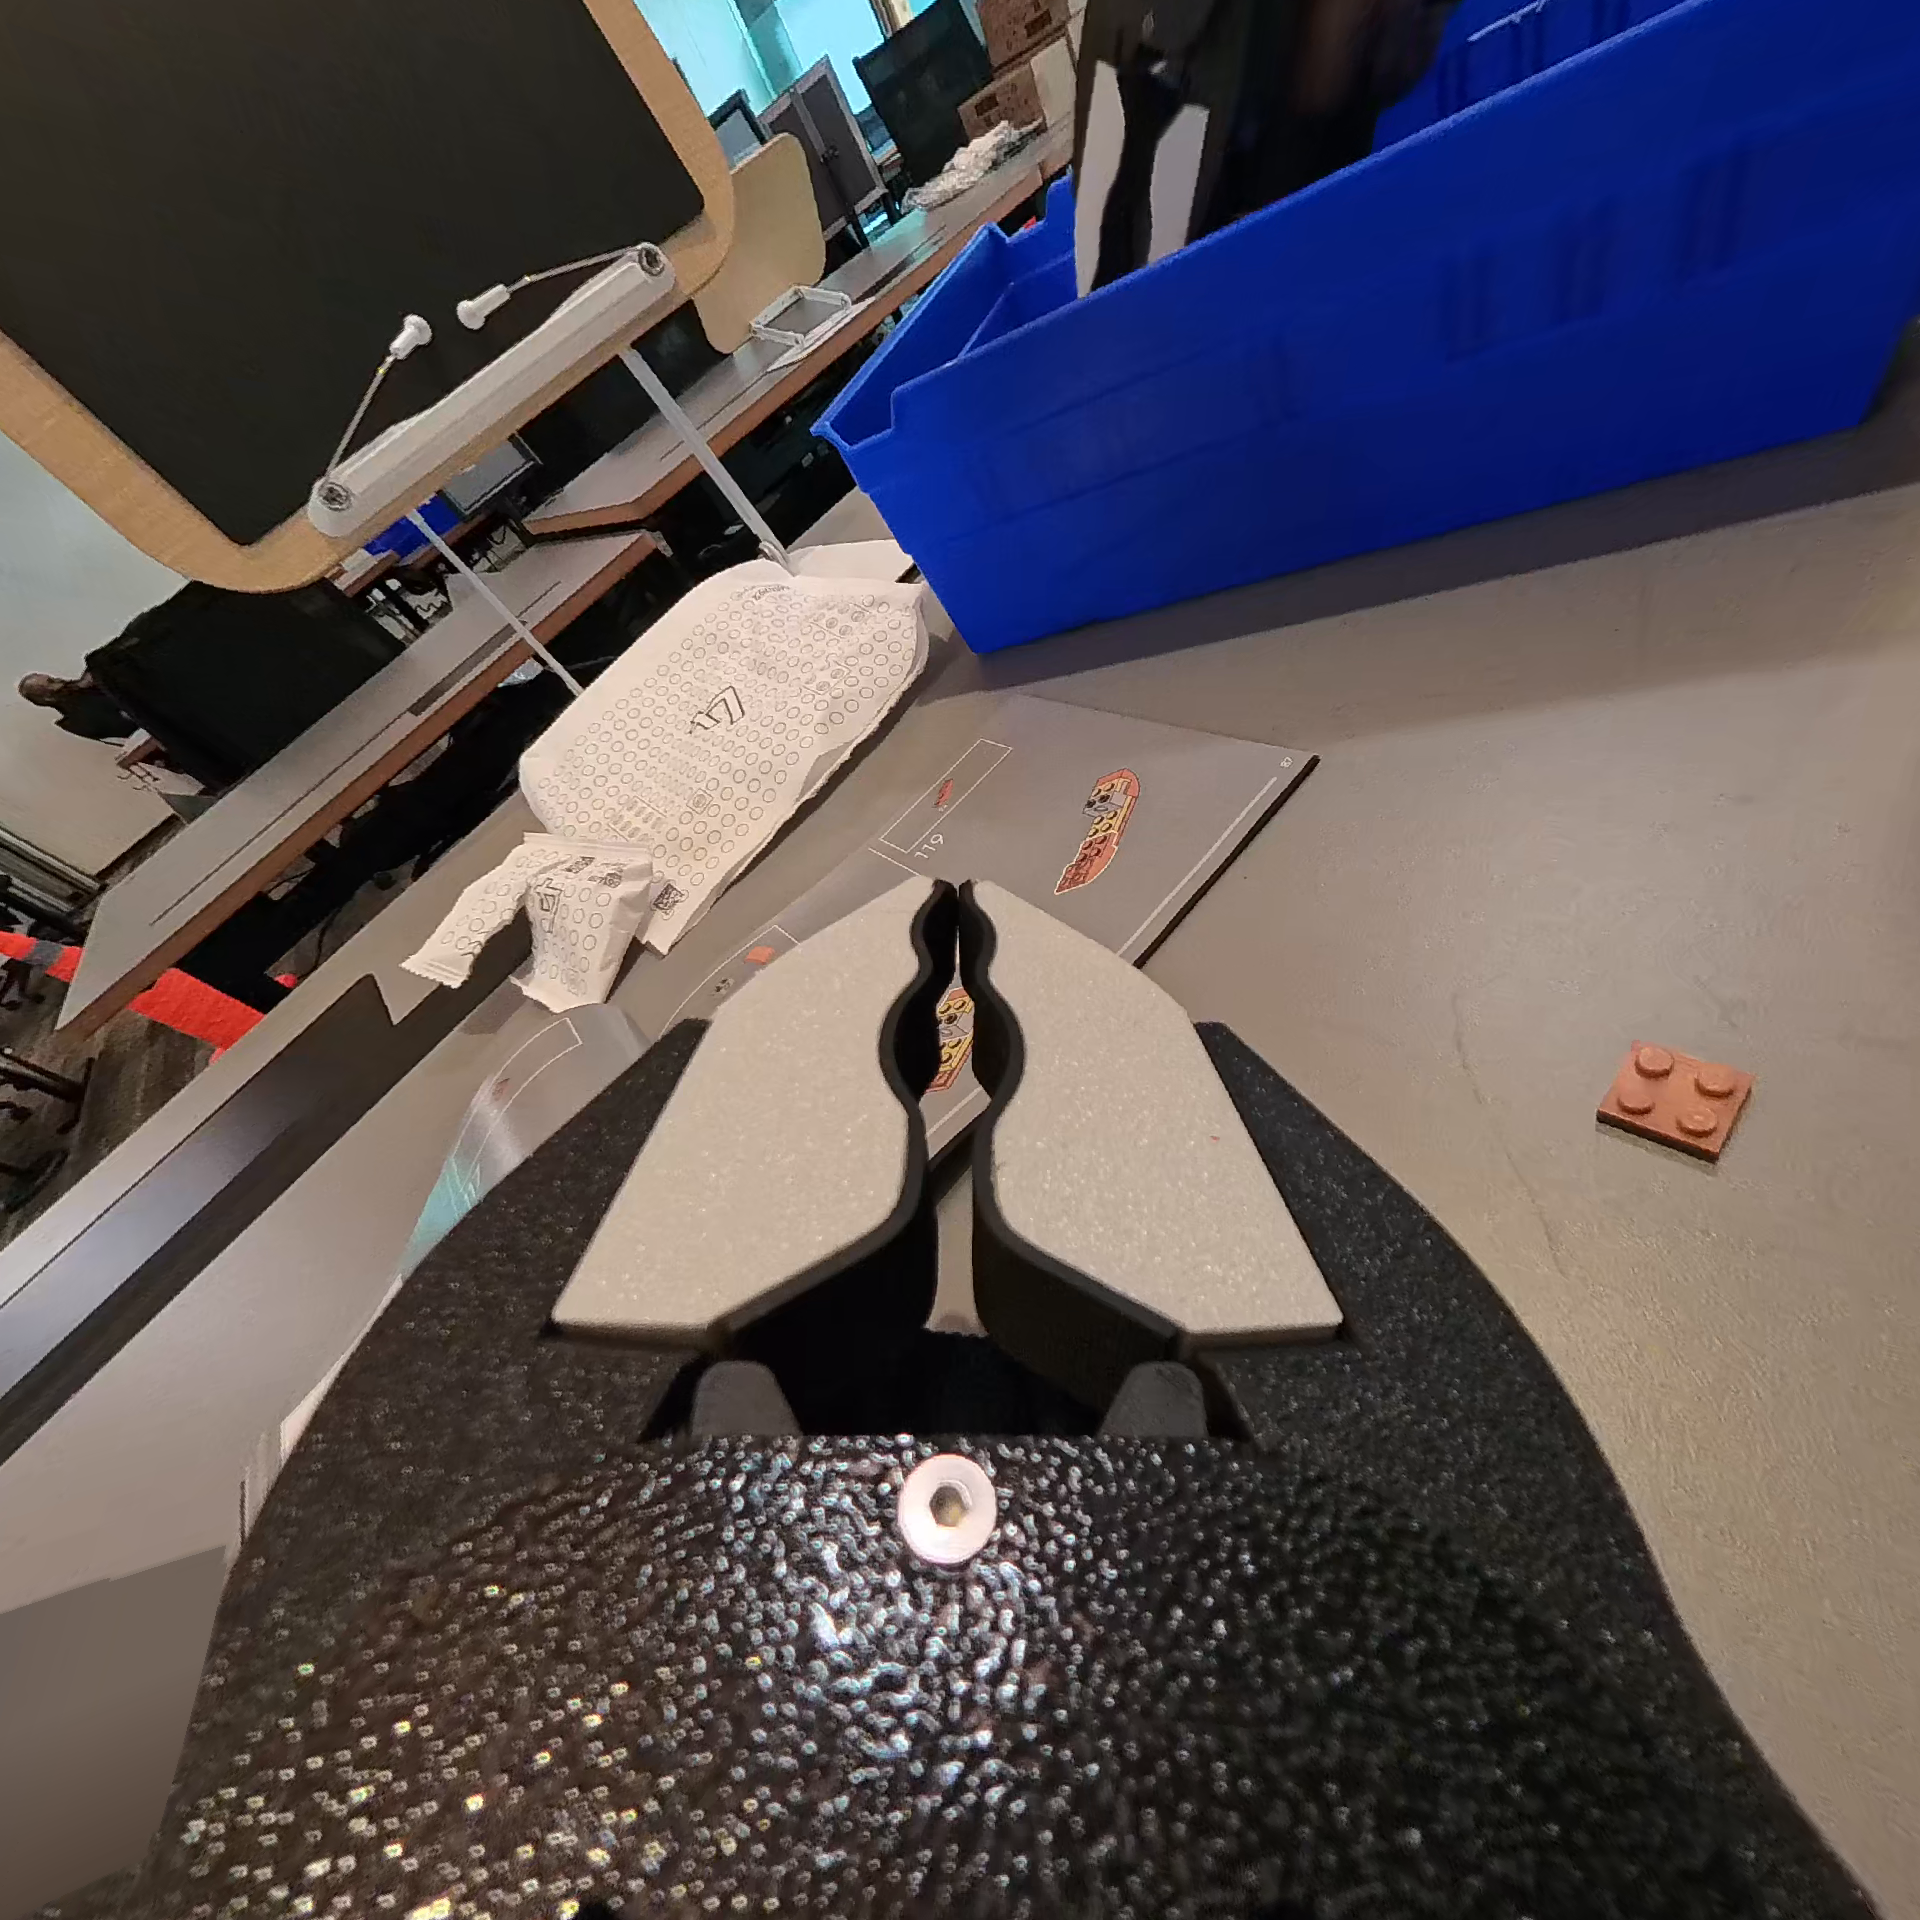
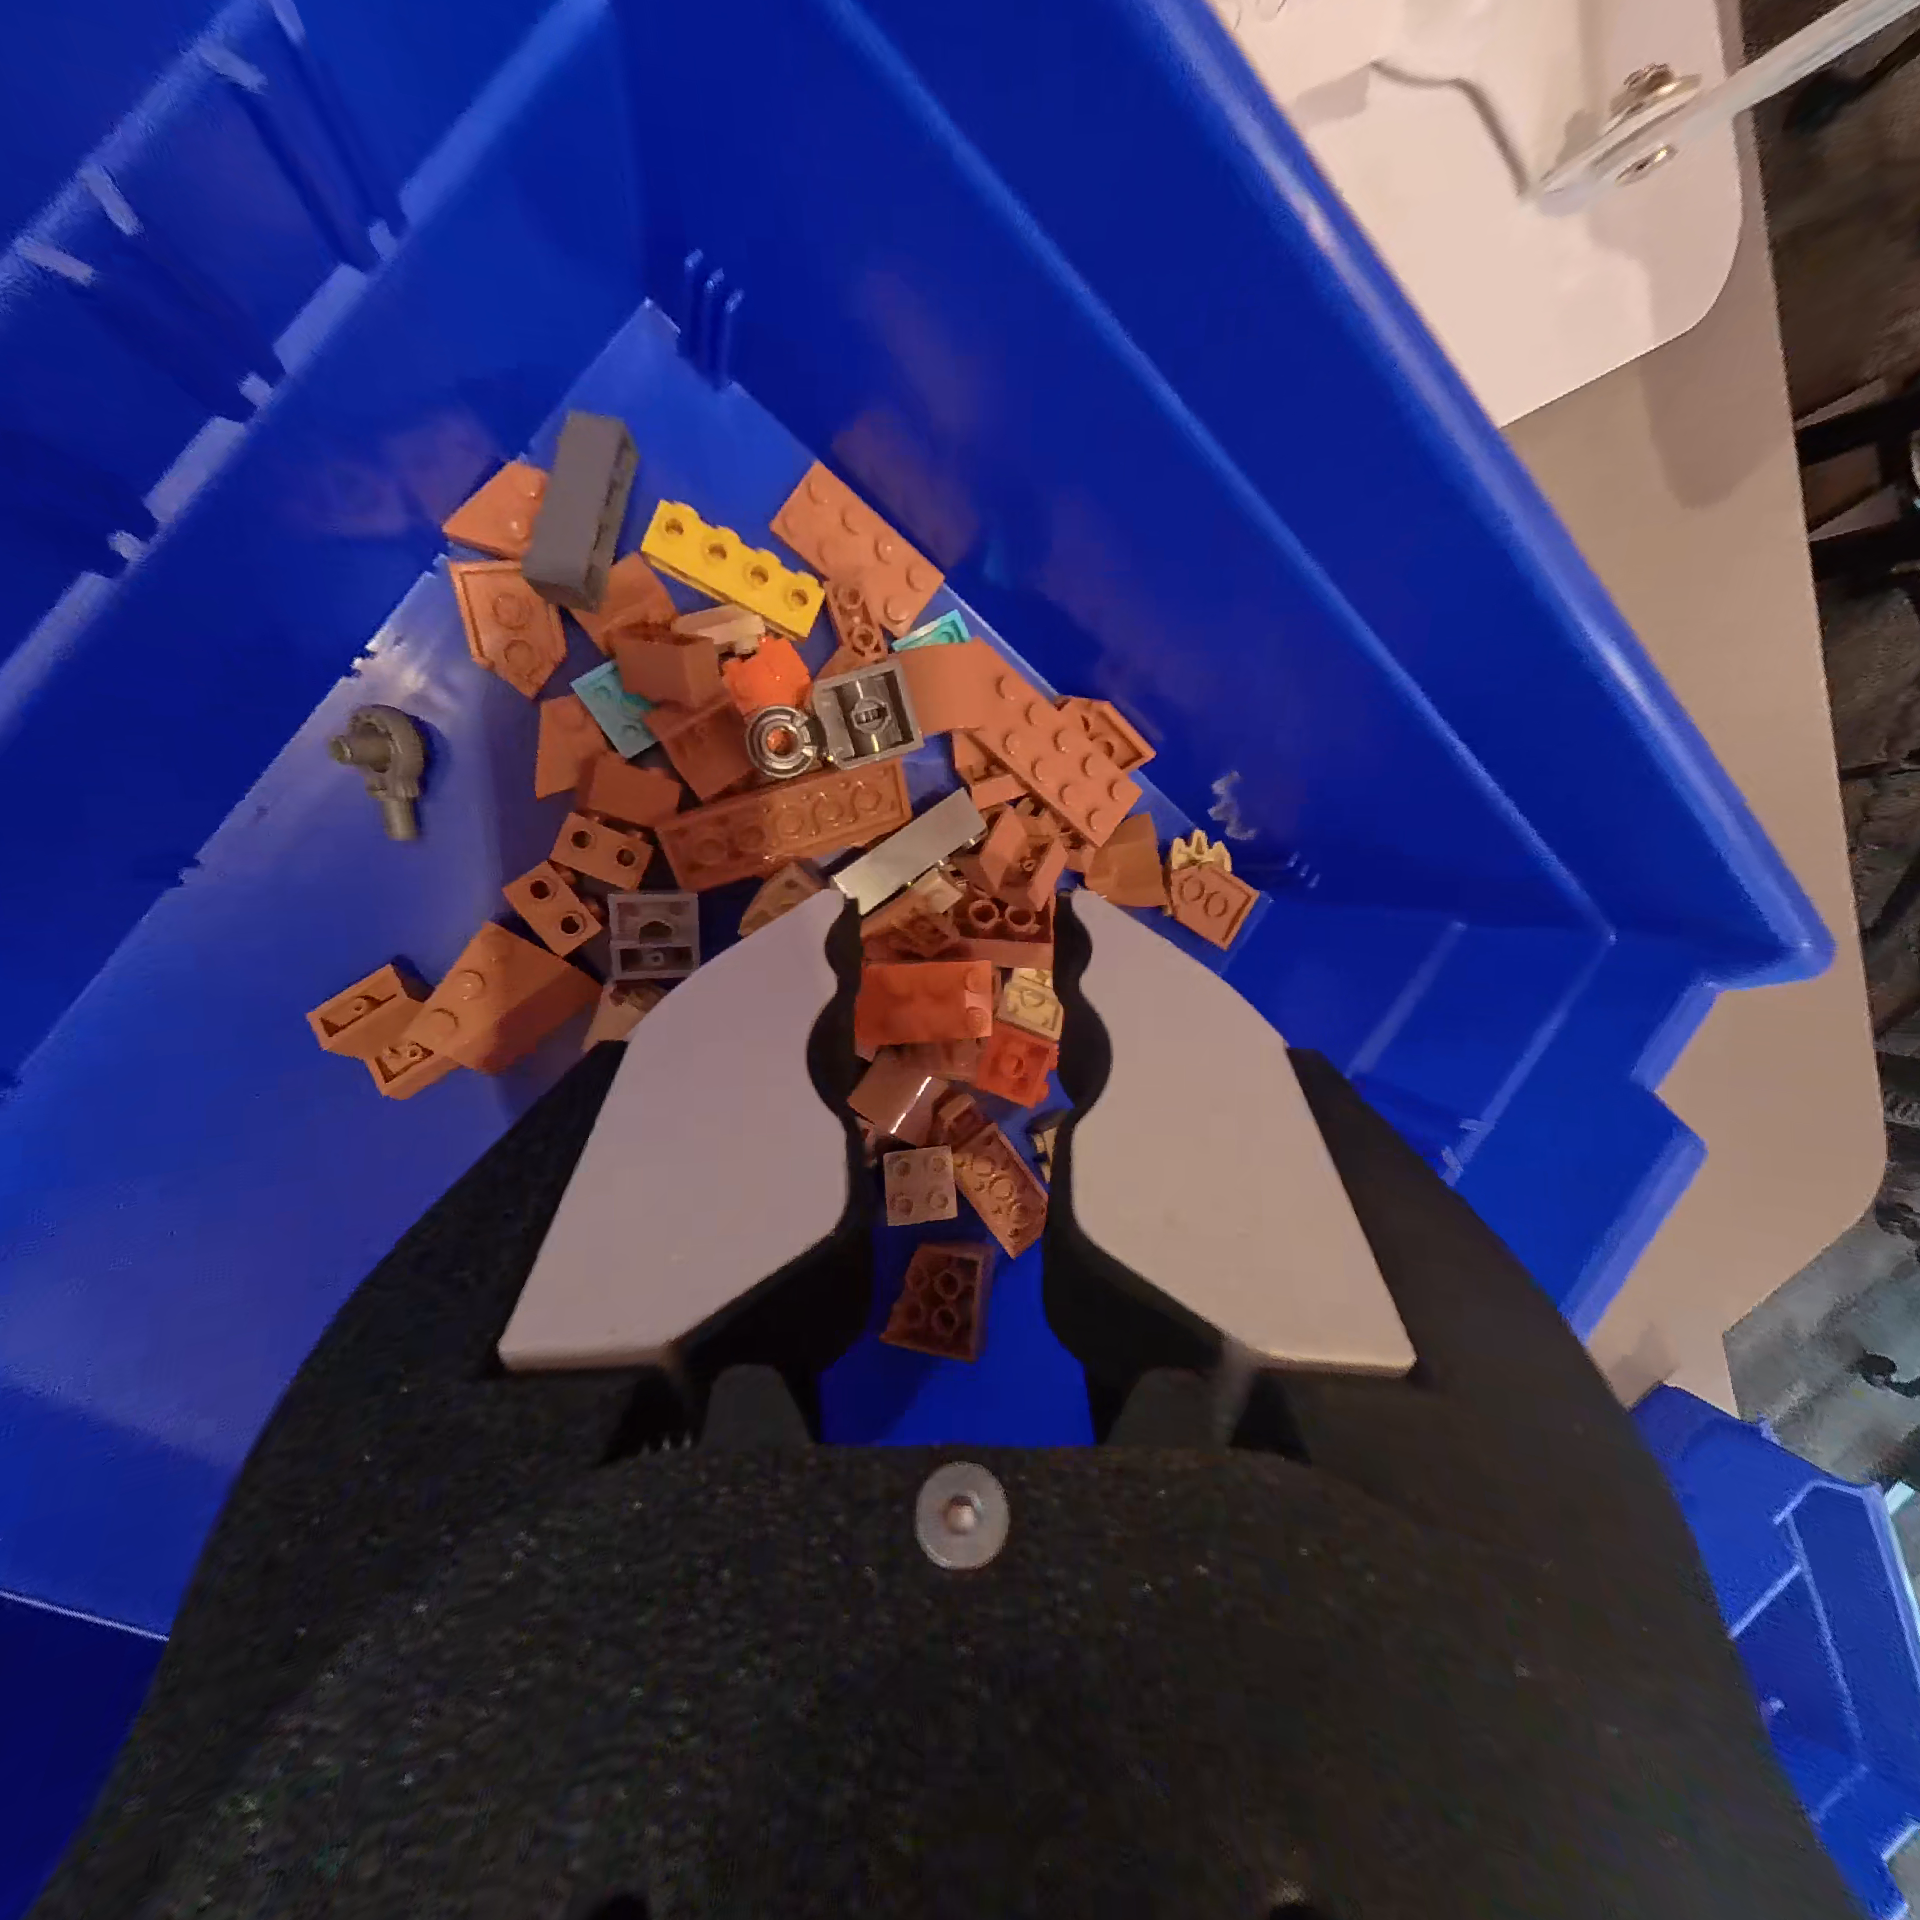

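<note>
Jaws of the left gripper (image 1: 957, 894) are seen shut with nothing between them, held over a booklet (image 1: 1174, 821) on the table (image 1: 1558, 831). A brown plate (image 1: 1675, 1099) lies to the right, paper bags (image 1: 717, 727) to the left, a blue bin (image 1: 1403, 416) beyond. Jaws of the right gripper (image 2: 961, 909) are apart over a pile of bricks (image 2: 790, 748) in the bin (image 2: 1247, 520); nothing is gripped.
</note>
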Demonstrator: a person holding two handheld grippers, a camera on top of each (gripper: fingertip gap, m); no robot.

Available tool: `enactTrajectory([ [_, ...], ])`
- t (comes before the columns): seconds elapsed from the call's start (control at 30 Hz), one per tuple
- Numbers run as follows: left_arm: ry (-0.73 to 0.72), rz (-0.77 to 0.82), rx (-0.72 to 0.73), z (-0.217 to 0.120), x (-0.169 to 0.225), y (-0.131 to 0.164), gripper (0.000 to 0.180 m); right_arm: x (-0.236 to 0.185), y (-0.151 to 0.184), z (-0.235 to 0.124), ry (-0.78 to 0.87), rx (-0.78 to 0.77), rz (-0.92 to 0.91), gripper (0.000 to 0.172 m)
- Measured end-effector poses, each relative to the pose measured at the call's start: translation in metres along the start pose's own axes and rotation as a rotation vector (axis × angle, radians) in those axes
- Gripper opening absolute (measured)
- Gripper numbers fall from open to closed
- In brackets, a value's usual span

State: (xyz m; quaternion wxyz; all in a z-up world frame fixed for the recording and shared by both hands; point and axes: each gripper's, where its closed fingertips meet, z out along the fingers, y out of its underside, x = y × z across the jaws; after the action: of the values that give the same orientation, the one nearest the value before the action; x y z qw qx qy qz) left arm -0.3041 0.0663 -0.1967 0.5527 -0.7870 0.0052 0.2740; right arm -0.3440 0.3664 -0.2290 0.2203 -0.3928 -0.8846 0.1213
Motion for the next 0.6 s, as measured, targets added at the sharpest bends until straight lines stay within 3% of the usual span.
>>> enactTrajectory([
  [0.2, 0.002, -0.001, -0.001, -0.001, 0.0, 0.0, 0.0, -0.023, 0.016, 0.017, -0.089, -0.1, -0.066, 0.04],
  [0.37, 0.002, -0.004, -0.001, -0.001, 0.0, 0.0, 0.0, -0.028, 0.017, 0.015, -0.117, -0.105, -0.089, 0.024],
  [0.5, 0.003, -0.002, -0.003, -0.001, 0.001, 0.001, 0.0, -0.041, 0.008, 0.01, -0.196, -0.047, -0.091, 0.019],
  [0.6, 0.003, -0.002, -0.003, -0.001, 0.001, 0.001, 0.0, -0.033, -0.008, 0.004, -0.171, 0.041, -0.048, 0.026],
])
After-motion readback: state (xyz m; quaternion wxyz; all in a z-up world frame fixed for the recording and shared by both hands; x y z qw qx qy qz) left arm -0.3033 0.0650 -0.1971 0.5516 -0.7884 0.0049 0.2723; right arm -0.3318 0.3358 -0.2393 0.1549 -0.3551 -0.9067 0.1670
